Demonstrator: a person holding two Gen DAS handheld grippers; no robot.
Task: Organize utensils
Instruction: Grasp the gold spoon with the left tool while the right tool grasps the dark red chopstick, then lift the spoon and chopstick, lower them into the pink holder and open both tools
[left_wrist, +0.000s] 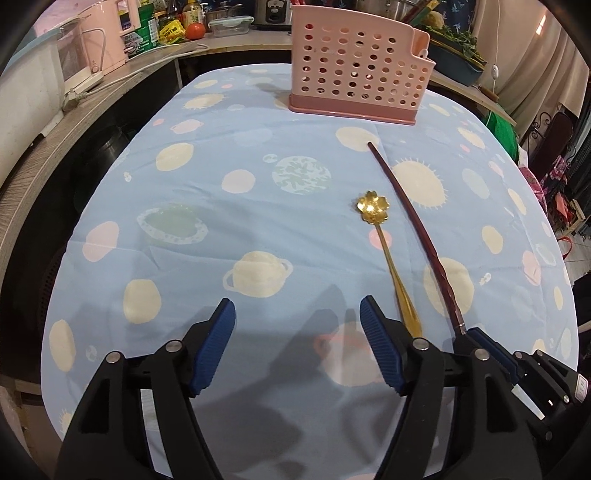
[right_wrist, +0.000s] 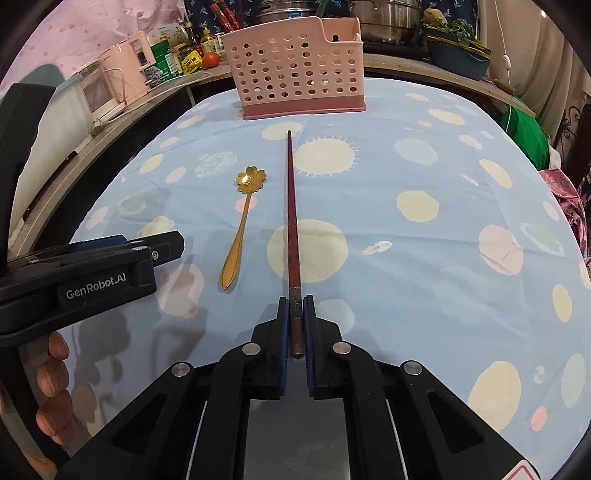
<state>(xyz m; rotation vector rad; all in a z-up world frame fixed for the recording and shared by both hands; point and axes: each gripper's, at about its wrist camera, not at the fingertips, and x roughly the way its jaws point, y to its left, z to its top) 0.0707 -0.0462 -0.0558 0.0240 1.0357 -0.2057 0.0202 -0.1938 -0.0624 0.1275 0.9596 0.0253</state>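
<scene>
Blue cloth (left_wrist: 229, 206) printed with planets and suns covers the desk, and a cluttered kitchen counter (left_wrist: 110, 85) with appliances, jars and a tomato (left_wrist: 194, 30) runs behind it. At the far edge of the desk stands a pink perforated utensil holder (left_wrist: 354, 70), upright, on a darker pink base. Nearer, a dark red chopstick (right_wrist: 291, 206) stretches from just short of the holder back toward the viewer, its thick end clamped between the blue pads of the right tool (right_wrist: 295, 306), whose fingers stand narrow and closed on it. Whether the chopstick's far length rests on the cloth or is lifted cannot be told. Just to the left of the chopstick, apart from it, a gold spoon (right_wrist: 240, 221) with a flower-shaped bowl lies flat on the cloth, bowl toward the far side and handle toward the near side. Left tool (left_wrist: 297, 314) hovers low over the near part of the desk with its fingers spread wide and nothing between them; its right pad (left_wrist: 380, 350) sits just beside the spoon's handle end. From the right wrist view, fingertips of the person's left hand (right_wrist: 51, 384) show beneath that tool's body.
</scene>
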